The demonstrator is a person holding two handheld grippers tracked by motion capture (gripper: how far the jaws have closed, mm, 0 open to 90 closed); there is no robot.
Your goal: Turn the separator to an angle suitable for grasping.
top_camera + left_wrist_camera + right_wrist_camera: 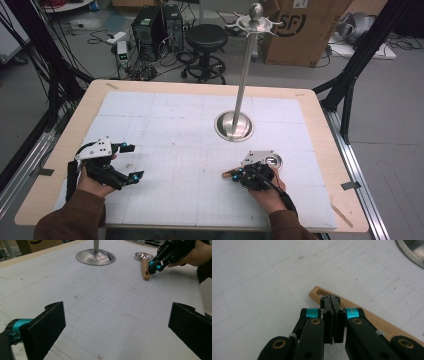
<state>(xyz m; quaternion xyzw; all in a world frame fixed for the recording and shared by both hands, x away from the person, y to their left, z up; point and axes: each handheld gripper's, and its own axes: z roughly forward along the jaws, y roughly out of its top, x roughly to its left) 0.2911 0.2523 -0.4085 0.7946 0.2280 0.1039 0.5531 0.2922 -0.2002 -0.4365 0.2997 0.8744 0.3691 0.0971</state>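
A utensil with a wooden handle (pixel 227 174) and a small metal bowl (pixel 273 161) lies flat on the white mat at the right. Its handle (pixel 316 292) has a slot at the end. My right gripper (pixel 333 301) is shut, pads pressed together with nothing between them, and its tips are over the handle near the slotted end. From the left gripper view, the right gripper (pixel 152 267) sits at the handle (pixel 145 269), with the bowl (pixel 144 255) beyond it. My left gripper (pixel 132 161) rests at the left of the mat, jaws wide open and empty (pixel 117 327).
A tall metal stand with a round base (pixel 234 126) and a hooked top (pixel 255 20) rises from the mat's middle back. The white gridded mat (pixel 175 130) covers a wooden table. Beyond the table are a stool (pixel 206 37), computer cases and a cardboard box (pixel 300 30).
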